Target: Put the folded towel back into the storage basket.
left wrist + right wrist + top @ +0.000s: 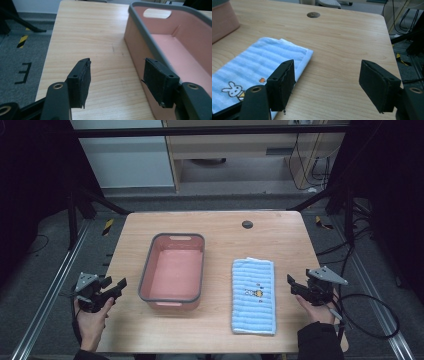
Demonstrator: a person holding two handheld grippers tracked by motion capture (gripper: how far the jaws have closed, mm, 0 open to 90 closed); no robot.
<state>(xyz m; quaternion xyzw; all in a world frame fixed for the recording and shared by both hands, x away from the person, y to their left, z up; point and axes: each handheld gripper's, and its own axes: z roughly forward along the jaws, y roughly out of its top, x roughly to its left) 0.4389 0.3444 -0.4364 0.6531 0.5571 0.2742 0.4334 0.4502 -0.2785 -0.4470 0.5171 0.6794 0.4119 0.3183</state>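
Observation:
A folded blue-and-white striped towel [253,295] with a small rabbit print lies flat on the wooden table [220,227], right of centre. Left of it stands a pink basin [173,272] with a grey rim, nothing inside. My left gripper [120,285] hovers at the table's left edge, open, pointing toward the basin's near left corner [140,42]. My right gripper [291,282] is held at the right edge, open, just right of the towel [262,62]. In the left gripper view [115,82] and the right gripper view [325,85] only bare wood shows between the jaws.
A round dark cable hole [247,224] sits near the table's far edge. Black frame legs and cables [370,315] run on the floor at both sides. Bare tabletop lies beyond the towel and in front of the basin.

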